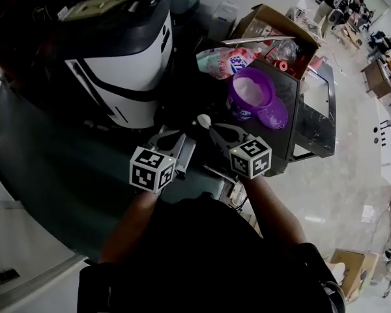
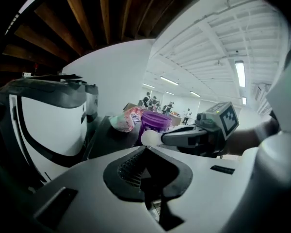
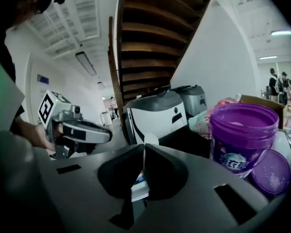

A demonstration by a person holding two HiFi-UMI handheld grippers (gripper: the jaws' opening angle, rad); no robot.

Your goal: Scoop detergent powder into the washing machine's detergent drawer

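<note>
Jaws of right gripper closed on white scoop, open purple detergent tub nearby

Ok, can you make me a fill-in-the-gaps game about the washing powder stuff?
1. The open tub of detergent powder is ____ in colour.
2. Its lid is ____ the tub, lying right beside it.
3. The right gripper has its fingers shut on a white ____.

Missing words: purple; off; scoop
</note>
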